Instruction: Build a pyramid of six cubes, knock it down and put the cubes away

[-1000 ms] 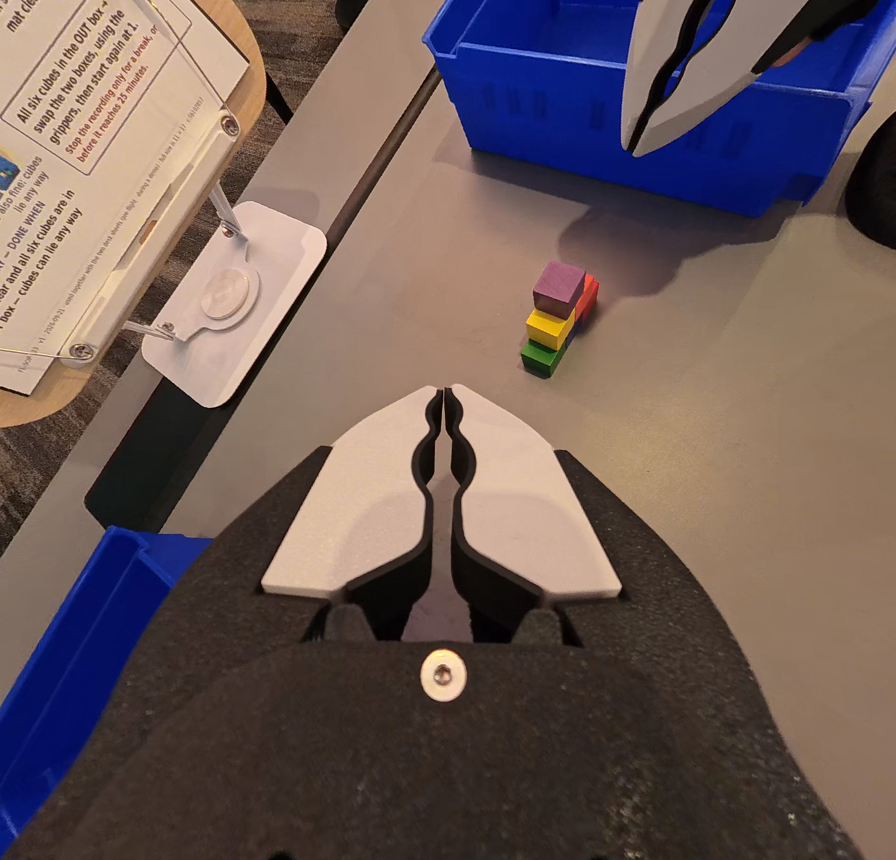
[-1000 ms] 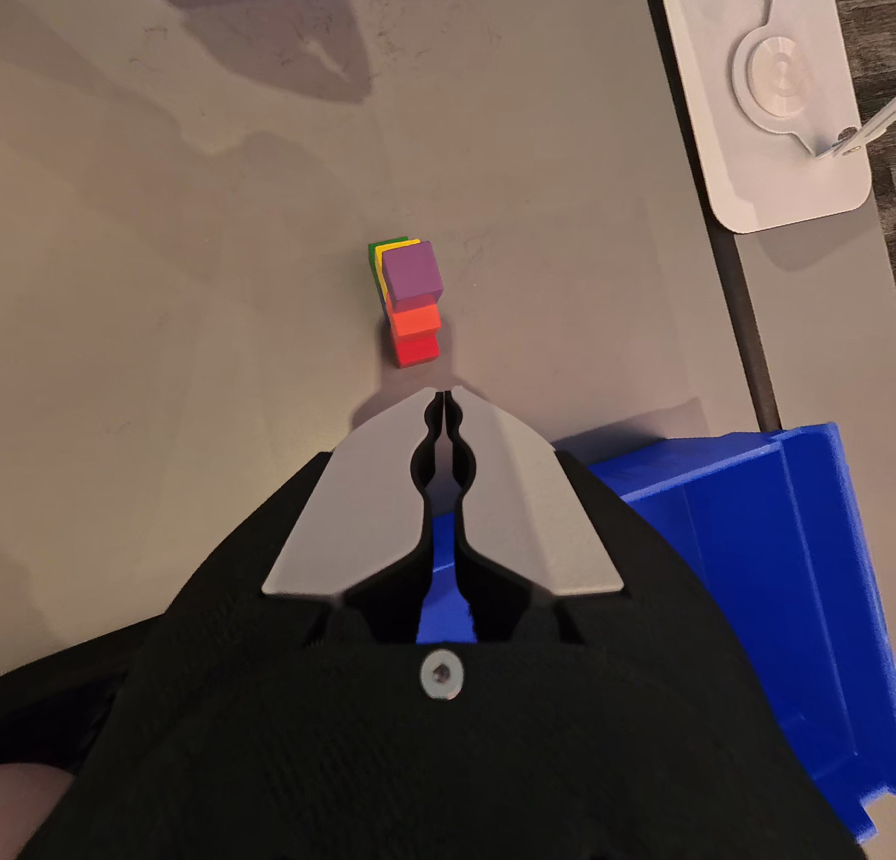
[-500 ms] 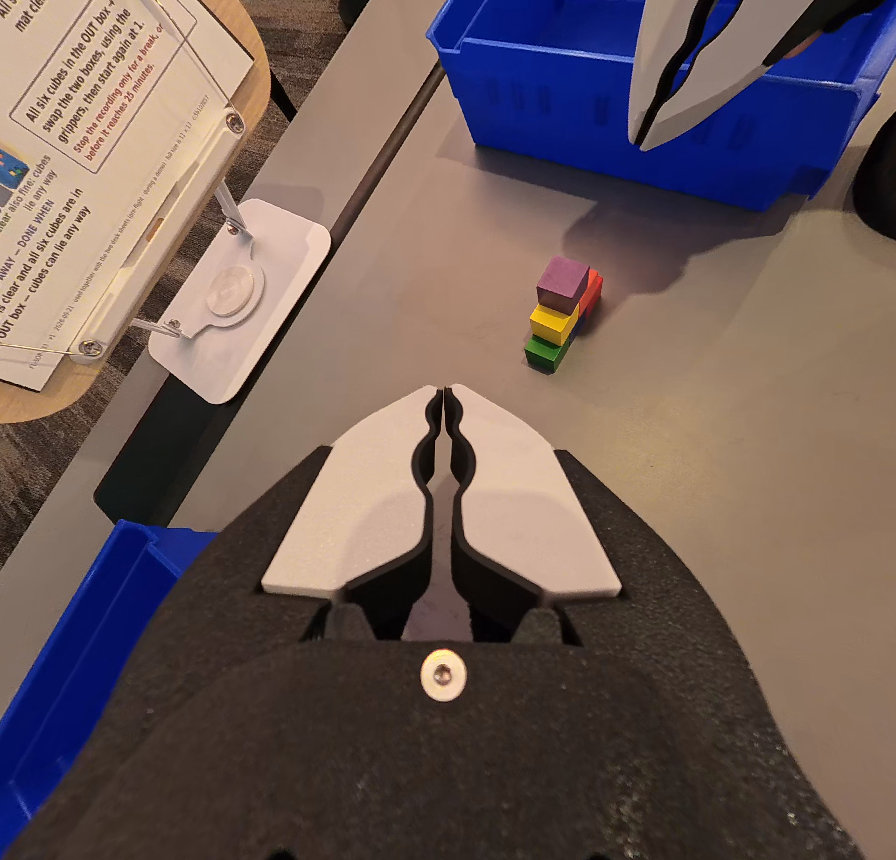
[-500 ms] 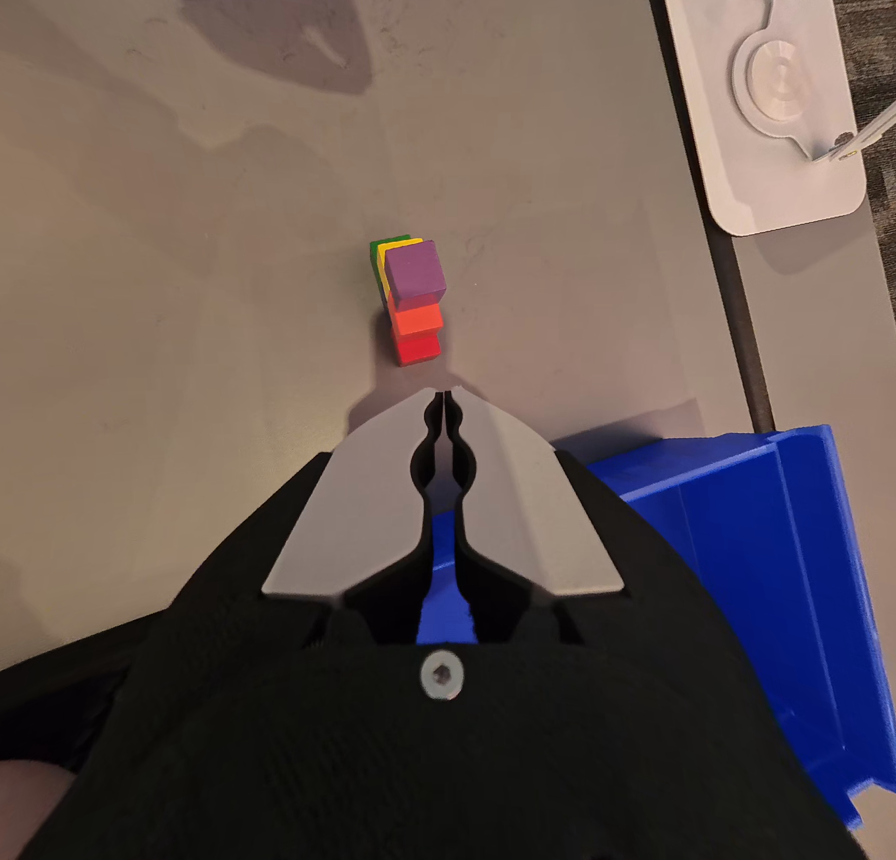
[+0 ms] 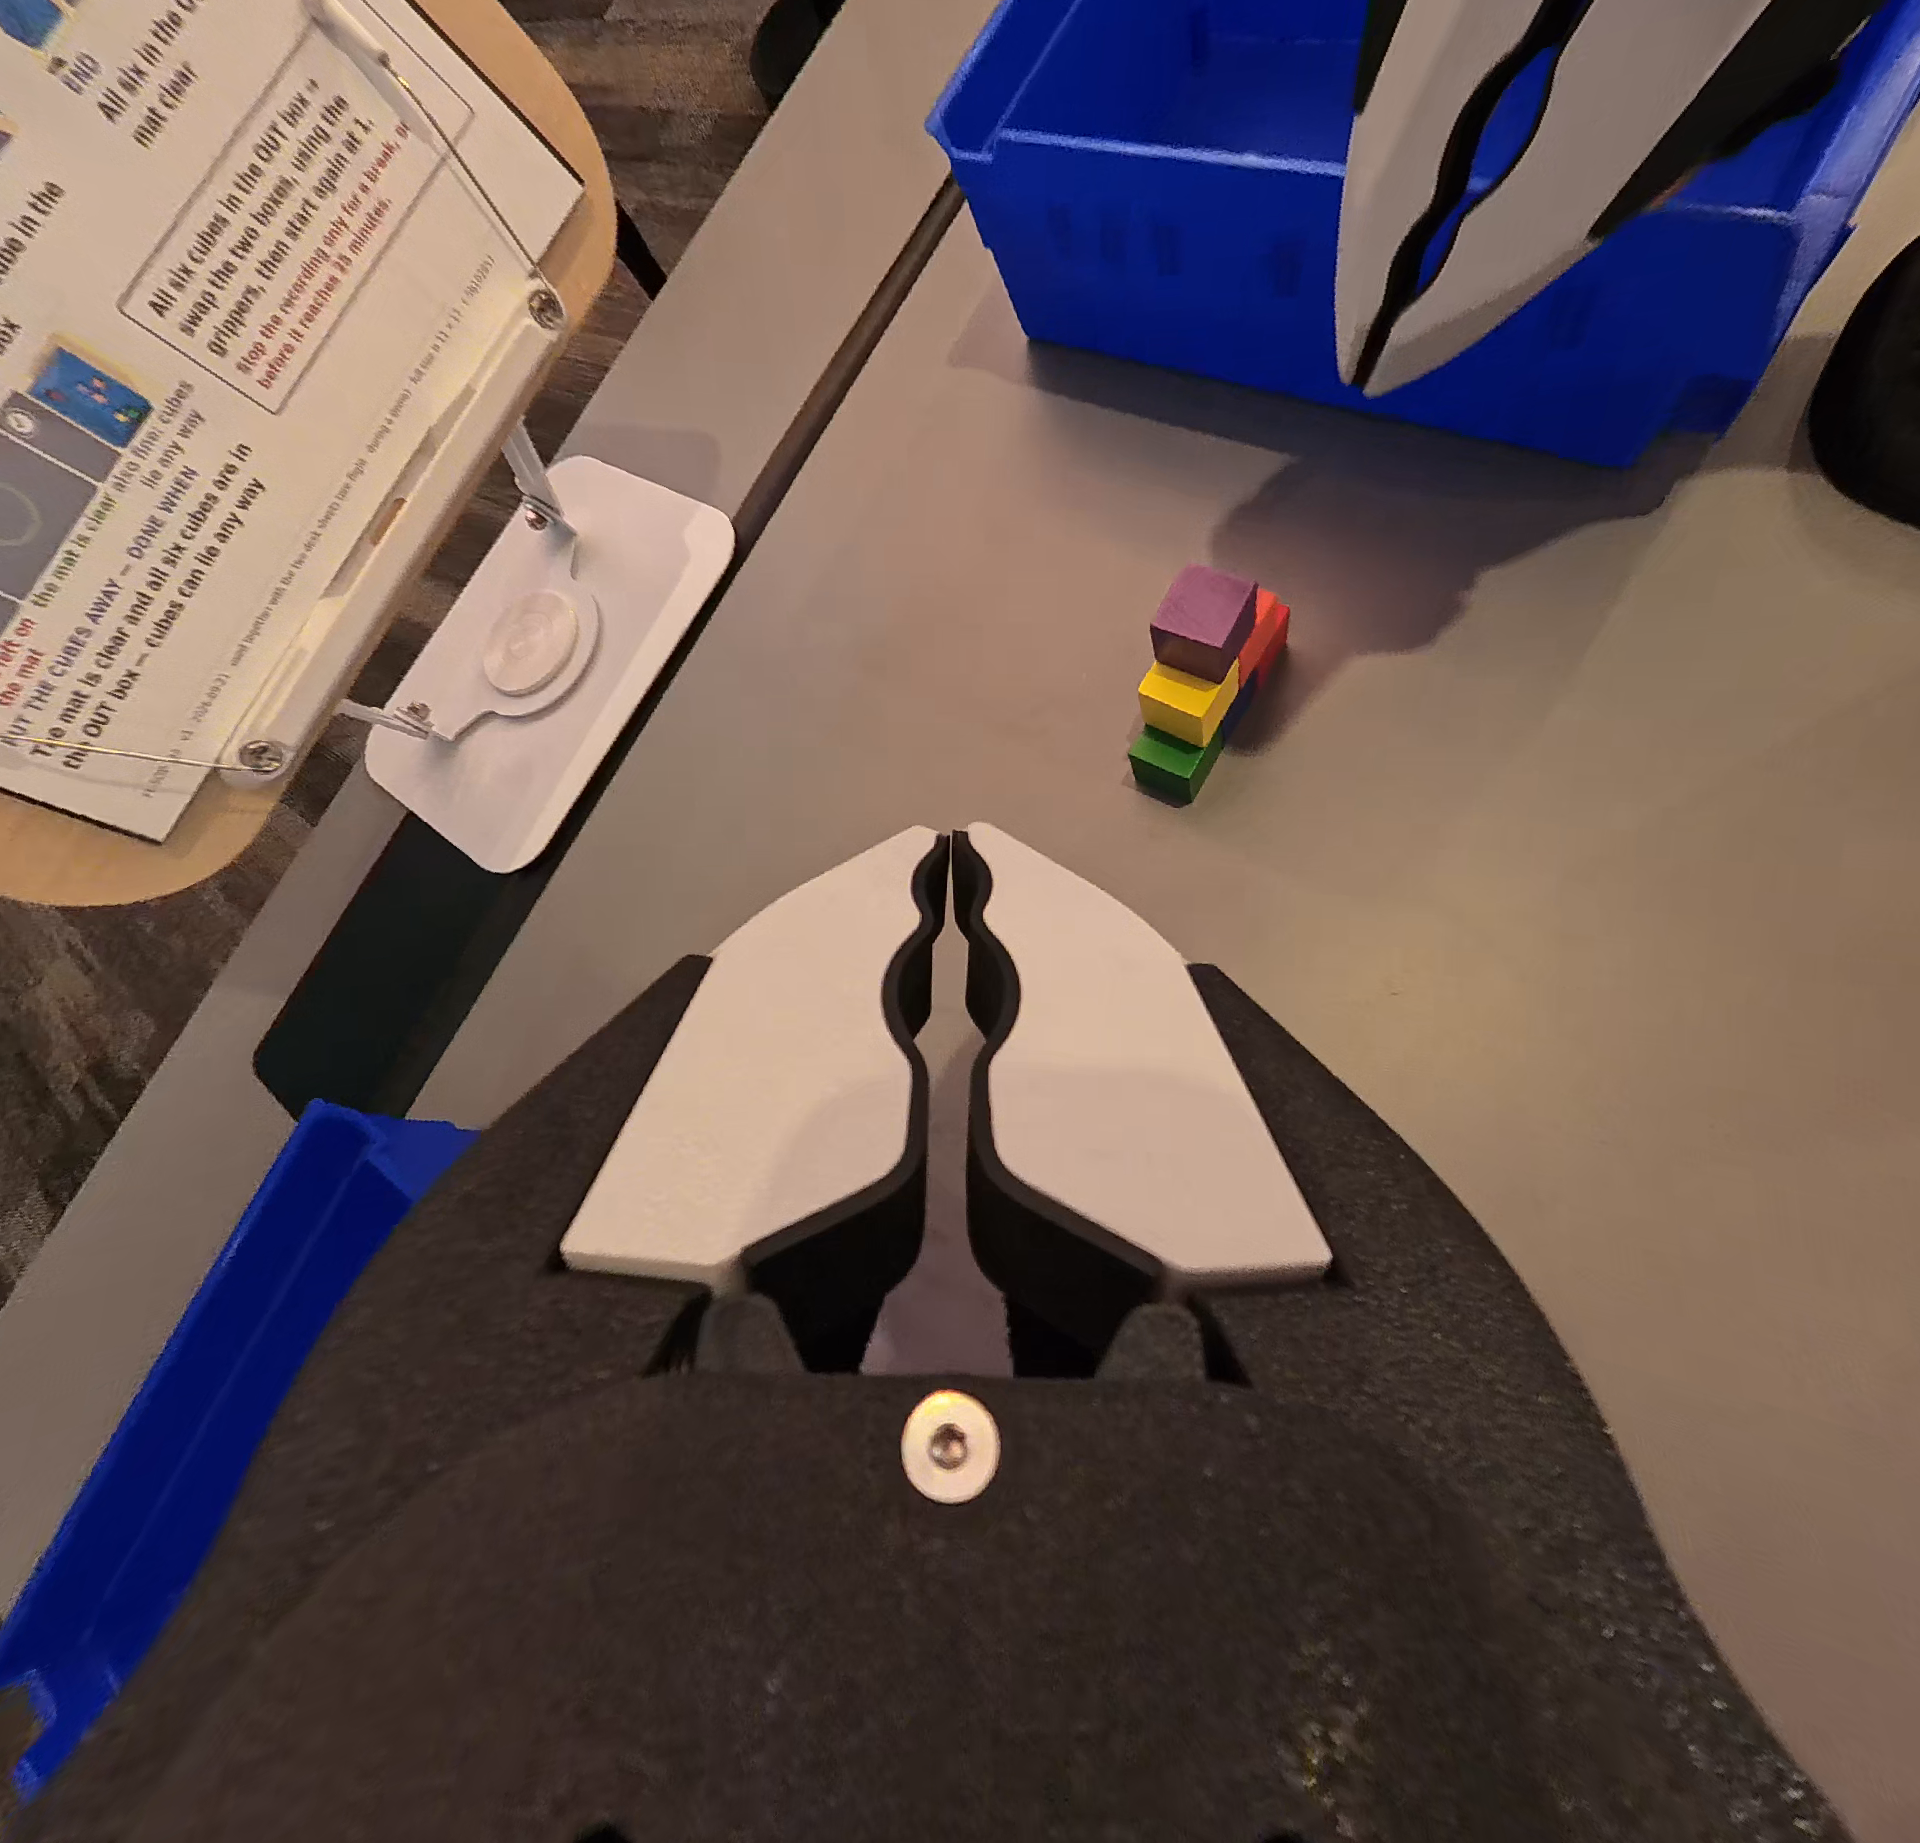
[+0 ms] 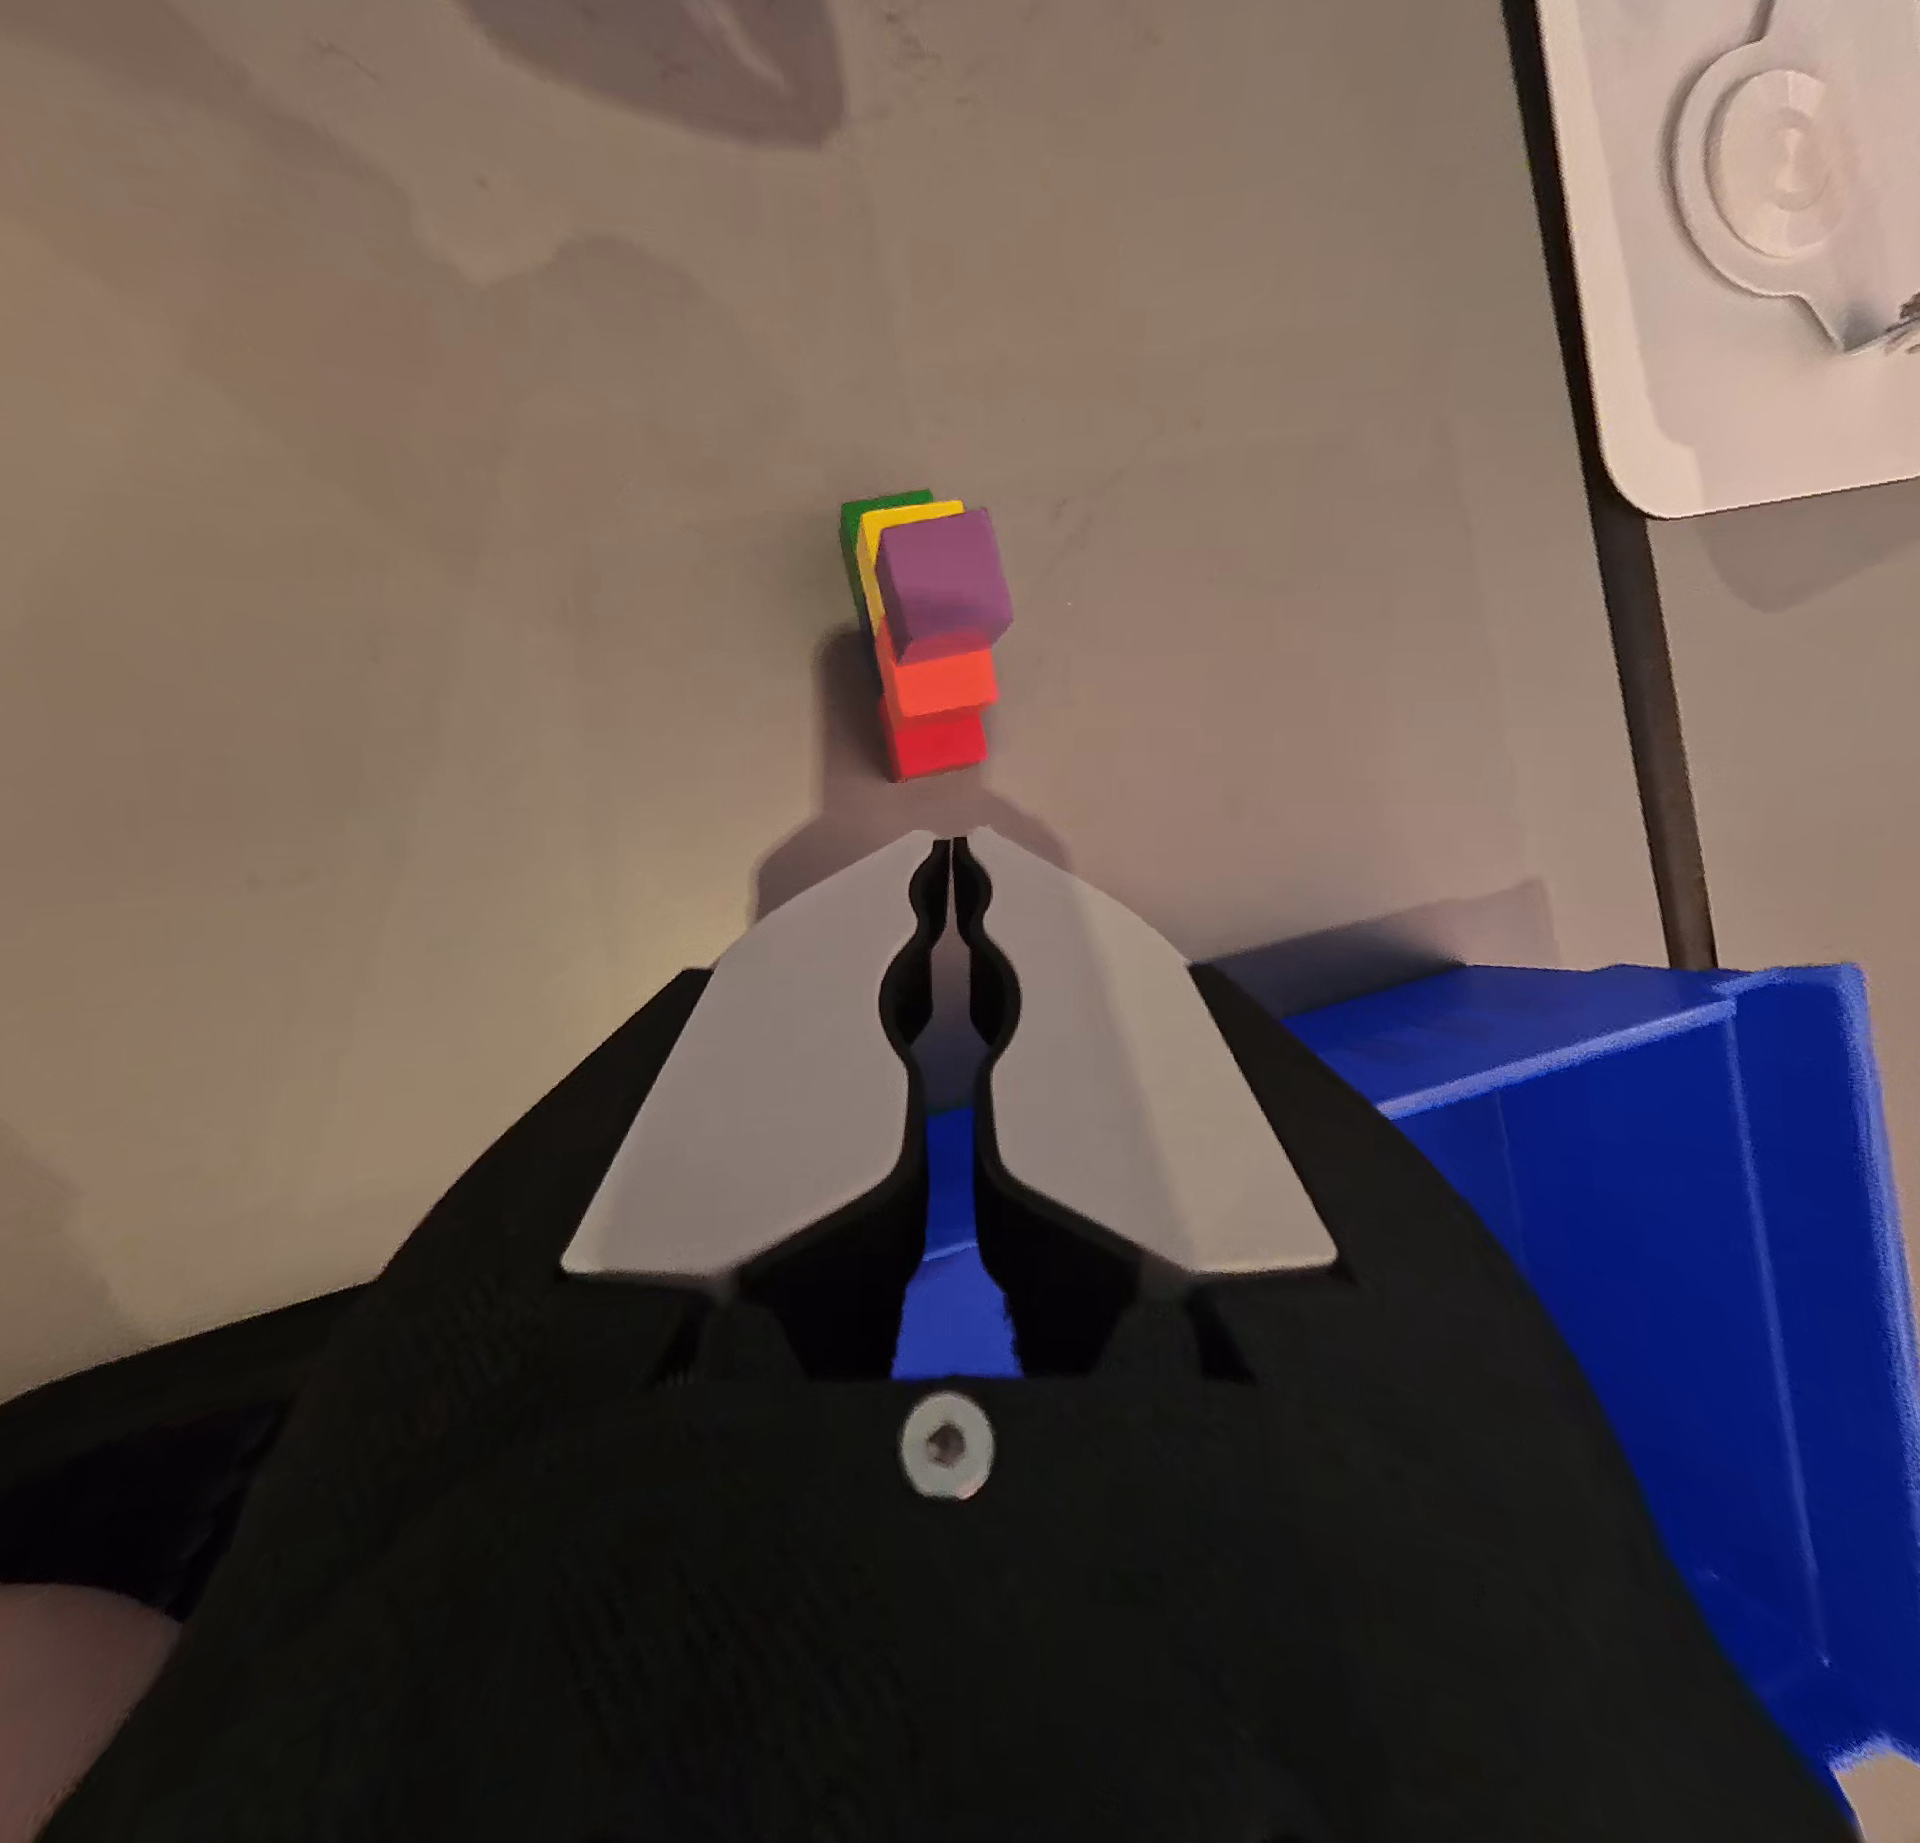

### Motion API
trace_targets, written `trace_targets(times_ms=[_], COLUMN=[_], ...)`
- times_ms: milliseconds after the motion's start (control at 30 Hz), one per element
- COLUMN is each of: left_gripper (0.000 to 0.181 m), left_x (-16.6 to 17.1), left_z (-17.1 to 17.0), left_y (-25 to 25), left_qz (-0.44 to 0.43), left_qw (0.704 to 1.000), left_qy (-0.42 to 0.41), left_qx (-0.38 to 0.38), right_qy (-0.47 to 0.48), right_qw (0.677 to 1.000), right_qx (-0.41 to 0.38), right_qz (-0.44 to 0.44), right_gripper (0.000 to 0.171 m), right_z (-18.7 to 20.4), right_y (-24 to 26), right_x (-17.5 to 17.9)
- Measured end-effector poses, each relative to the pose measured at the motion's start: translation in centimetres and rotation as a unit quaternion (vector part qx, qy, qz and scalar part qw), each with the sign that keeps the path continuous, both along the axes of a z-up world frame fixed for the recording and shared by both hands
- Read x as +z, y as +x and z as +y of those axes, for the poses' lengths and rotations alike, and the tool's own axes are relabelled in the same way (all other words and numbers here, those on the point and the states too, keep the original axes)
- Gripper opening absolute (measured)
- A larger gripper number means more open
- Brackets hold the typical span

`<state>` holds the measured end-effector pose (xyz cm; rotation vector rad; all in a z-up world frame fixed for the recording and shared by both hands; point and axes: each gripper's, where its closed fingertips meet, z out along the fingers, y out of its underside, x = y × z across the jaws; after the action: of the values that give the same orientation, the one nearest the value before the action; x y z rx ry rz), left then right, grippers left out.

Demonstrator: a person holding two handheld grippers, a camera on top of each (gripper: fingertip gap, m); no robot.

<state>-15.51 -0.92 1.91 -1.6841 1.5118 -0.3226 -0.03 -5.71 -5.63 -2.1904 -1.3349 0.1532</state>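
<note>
Hovering over the grey table (image 5: pixel 1558 1066), the left gripper (image 5: pixel 953 837) has its pale fingertips pressed together with nothing between them, and it points toward the pyramid of cubes (image 5: pixel 1205 687) from the near side in the left wrist view. The right gripper (image 6: pixel 951 843) is likewise closed on nothing and angles down at the same pyramid from the opposite end, its tips near the red cube (image 6: pixel 935 744) but apart from it; in the left wrist view it hangs in front of the far blue bin (image 5: pixel 1164 183). A second blue bin (image 5: pixel 208 1378) sits at the near left edge. Left of the table are a white stand base (image 5: pixel 551 650) and a printed instruction sheet (image 5: pixel 208 339) on a wooden surface, with patterned carpet below. The pyramid stands in the open middle of the table, well apart from both bins. Its bottom row runs in a line from the green cube (image 5: pixel 1169 759) nearest the left gripper to the red one at the far end, roughly along the line between the two grippers. The yellow cube (image 5: pixel 1179 697) and orange cube (image 6: pixel 940 676) form the middle tier, a blue one barely shows beneath, and the purple cube (image 5: pixel 1200 614) tops it.
</note>
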Motion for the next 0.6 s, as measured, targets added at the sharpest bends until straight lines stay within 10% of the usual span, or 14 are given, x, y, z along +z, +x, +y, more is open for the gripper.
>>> trace_targets(times_ms=[600], left_gripper=[0.001], left_x=[7.4], left_z=[0.6], left_y=[-6.3], left_qz=[-0.103], left_qw=[0.991], left_qy=[0.061], left_qx=[0.065], right_qy=[-0.090], right_qw=[0.990], right_qx=[0.106], right_qz=[-0.018], right_gripper=[0.001], right_z=[-3.2], right_y=[-4.7], right_x=[-3.5])
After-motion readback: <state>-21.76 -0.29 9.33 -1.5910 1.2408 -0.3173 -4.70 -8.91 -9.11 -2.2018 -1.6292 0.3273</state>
